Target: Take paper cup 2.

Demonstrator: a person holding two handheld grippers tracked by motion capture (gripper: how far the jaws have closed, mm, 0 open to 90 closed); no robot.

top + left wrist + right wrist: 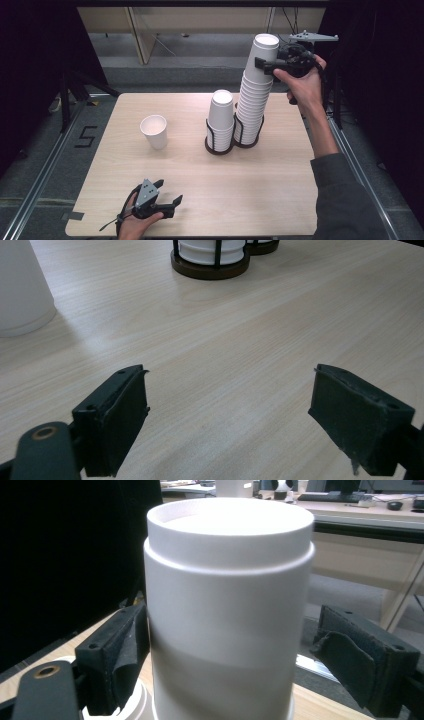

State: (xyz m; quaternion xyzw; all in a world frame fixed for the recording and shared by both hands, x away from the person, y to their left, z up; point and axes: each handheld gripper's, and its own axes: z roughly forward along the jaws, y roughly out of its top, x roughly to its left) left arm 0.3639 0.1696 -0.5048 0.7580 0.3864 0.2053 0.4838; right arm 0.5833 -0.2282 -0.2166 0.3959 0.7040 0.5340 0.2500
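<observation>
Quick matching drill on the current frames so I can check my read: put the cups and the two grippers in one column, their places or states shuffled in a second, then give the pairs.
Things:
1. single cup
2. short stack
3. tall stack
4. left gripper

Places or states:
A. open, low over the table's near edge
B. in the right-hand holder, right gripper around its top cup
C. alone on the table, mouth up
D. in the left-hand holder

Pairs: 1-C, 2-D, 3-B, 4-A

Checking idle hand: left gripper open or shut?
Open. In the left gripper view its jaws stand wide apart over bare table with nothing between them; the left gripper rests near the table's front edge.
</observation>
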